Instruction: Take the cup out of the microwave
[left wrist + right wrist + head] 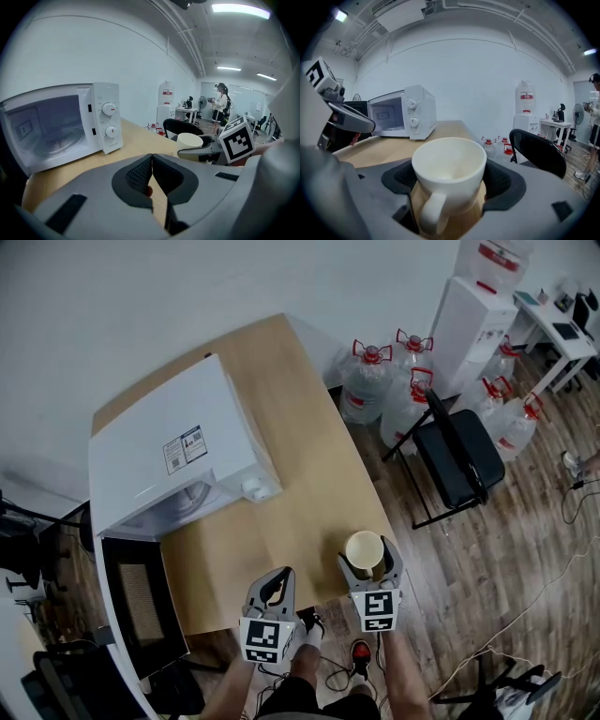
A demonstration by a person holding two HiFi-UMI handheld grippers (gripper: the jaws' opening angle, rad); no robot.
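A cream cup [364, 547] sits between the jaws of my right gripper [367, 559], low over the wooden table [300, 512] near its front right edge. The right gripper view shows the cup [449, 161] filling the gap of the right gripper [450, 182], handle toward the camera, both pads against its sides. I cannot tell whether it rests on the wood. The white microwave [173, 451] stands at the table's left with its door [141, 607] swung open. Beside the right one, my left gripper [272, 582] is shut on nothing, its pads meeting at the left gripper [152, 172] tips.
Several water jugs [394, 381] and a white dispenser [473, 320] stand beyond the table's right edge. A black folding chair [459, 460] is close to that edge. Cables lie on the wooden floor. A person [219, 105] stands far off in the room.
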